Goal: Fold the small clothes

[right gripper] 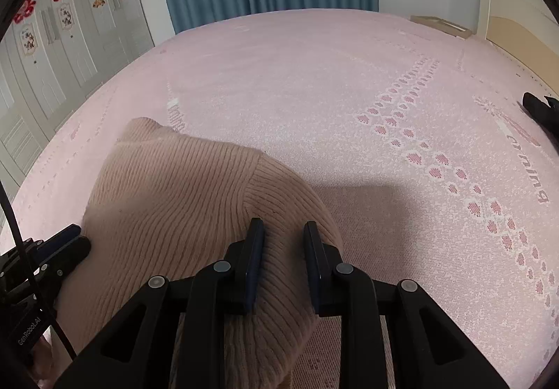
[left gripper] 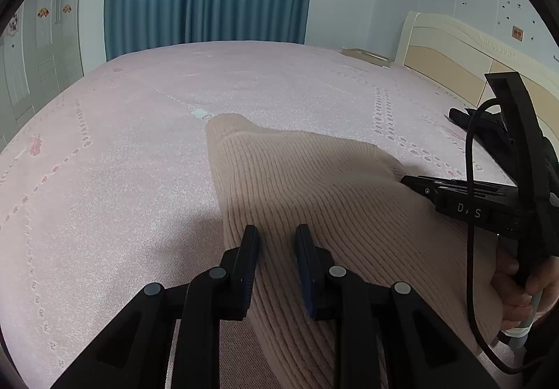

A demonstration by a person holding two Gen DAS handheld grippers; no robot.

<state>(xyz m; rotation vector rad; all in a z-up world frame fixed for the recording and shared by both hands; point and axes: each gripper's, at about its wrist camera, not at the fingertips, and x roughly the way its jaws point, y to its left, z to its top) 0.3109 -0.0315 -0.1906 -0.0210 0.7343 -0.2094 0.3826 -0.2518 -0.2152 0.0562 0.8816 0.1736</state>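
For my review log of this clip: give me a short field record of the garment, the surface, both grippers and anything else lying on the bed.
garment: beige ribbed knit sweater, bunched, partly lifted off the bed
surface: pink patterned bedspread
left gripper: jaws narrow, knit fabric between the pads
right gripper: jaws narrow, pinching the ribbed edge of the sweater
other item: dark object near the headboard side, too little in view to identify
fold state: not yet a flat fold
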